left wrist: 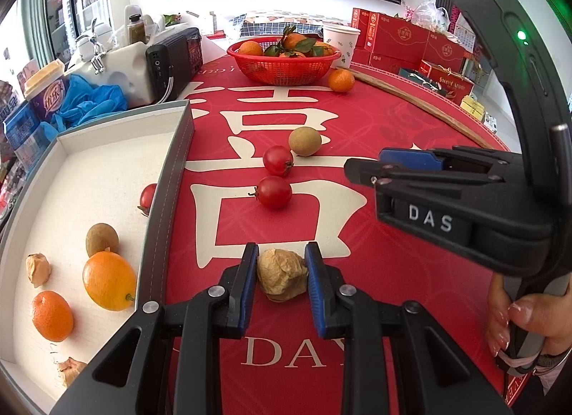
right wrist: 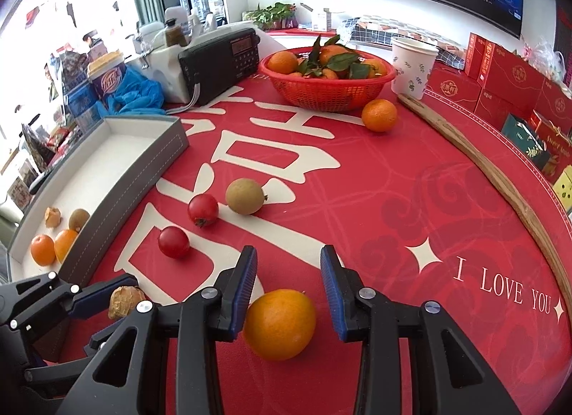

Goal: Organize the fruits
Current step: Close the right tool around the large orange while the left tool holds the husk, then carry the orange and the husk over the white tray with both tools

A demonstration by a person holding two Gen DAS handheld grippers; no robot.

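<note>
Left gripper (left wrist: 281, 265) clamped on a papery husked physalis (left wrist: 281, 275) on the red tablecloth (left wrist: 393, 272); right gripper (right wrist: 289, 272) open, fingers either side of an orange (right wrist: 279, 324), not squeezing. Beyond, at 12 o'clock: two cherry tomatoes (left wrist: 274, 192), a brown longan-like fruit (left wrist: 304, 141), then red basket (left wrist: 284, 66) of mandarins. Grey tray (left wrist: 171, 179) at 9 o'clock holds several fruits.

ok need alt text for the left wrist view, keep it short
The left claw closes around a papery husked fruit on a red tablecloth. To its left, a white-lined tray holds oranges and small fruits; ahead lie two red fruits, a brown one and a red basket of oranges. The right claw reaches in from the right.
</note>
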